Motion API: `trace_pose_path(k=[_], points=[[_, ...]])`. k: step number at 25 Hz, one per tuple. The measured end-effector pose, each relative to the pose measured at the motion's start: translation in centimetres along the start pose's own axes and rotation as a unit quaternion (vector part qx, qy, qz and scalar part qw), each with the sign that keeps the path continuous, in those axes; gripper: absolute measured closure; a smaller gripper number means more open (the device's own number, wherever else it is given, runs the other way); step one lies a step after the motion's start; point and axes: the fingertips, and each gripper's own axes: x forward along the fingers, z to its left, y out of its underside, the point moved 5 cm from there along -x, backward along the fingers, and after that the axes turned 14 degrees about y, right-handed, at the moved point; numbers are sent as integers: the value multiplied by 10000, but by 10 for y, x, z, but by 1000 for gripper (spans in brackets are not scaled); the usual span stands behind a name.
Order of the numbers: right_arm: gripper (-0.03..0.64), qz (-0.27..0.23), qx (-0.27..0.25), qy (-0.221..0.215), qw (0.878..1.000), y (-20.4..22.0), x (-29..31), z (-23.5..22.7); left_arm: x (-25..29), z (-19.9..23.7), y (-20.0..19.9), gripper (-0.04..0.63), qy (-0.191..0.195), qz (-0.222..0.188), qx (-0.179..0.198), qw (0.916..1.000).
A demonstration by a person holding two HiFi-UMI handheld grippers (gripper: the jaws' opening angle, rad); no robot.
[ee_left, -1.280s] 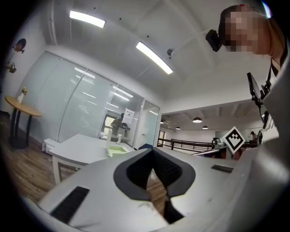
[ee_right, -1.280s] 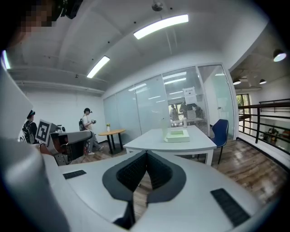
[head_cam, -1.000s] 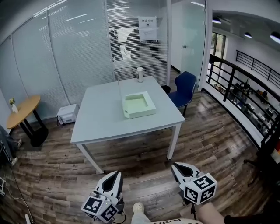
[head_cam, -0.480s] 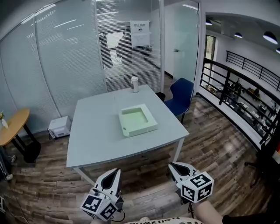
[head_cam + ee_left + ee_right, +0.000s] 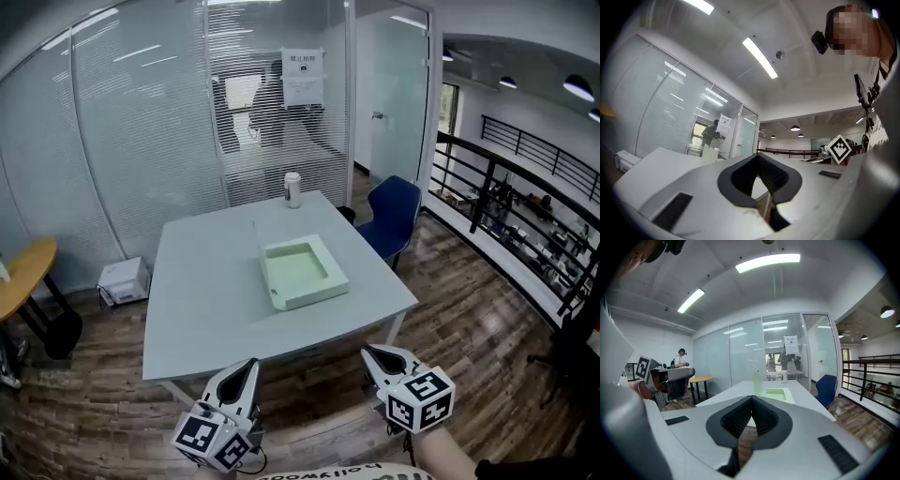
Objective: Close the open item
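A pale green box (image 5: 305, 272) lies open on the grey table (image 5: 206, 300), its clear lid (image 5: 260, 251) standing upright at its left side. The right gripper view shows the same box (image 5: 774, 393) far ahead, with the lid (image 5: 758, 383) beside it. My left gripper (image 5: 250, 366) and right gripper (image 5: 368, 352) hang low in the head view, short of the table's near edge and well away from the box. The left gripper (image 5: 758, 158) has its tips together with nothing in them. The right gripper (image 5: 752, 398) is shut and empty too.
A white cup (image 5: 293, 189) stands at the table's far edge. A blue chair (image 5: 394, 211) sits at the table's right, a round wooden table (image 5: 23, 281) and a white device (image 5: 124, 278) on the floor at left. A black railing (image 5: 506, 202) runs along the right.
The table and box have come nearer and lower in the head view. Both grippers keep their place at the bottom edge, still shut.
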Motion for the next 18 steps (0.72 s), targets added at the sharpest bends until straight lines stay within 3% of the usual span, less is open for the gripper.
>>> trace_pose_path(k=[7, 11, 15, 18], points=[[617, -129, 479, -690, 9964, 5, 14, 3, 18, 21, 26, 574, 11, 152, -324, 9994], [617, -156, 262, -578, 9979, 11, 24, -8, 37, 26, 41, 574, 77, 285, -440, 9986], [617, -217, 233, -635, 9975, 13, 49, -30, 67, 40, 47, 574, 49, 161, -537, 9984], [617, -222, 139, -418, 9988, 9, 70, -53, 89, 46, 52, 574, -11, 204, -538, 9983]])
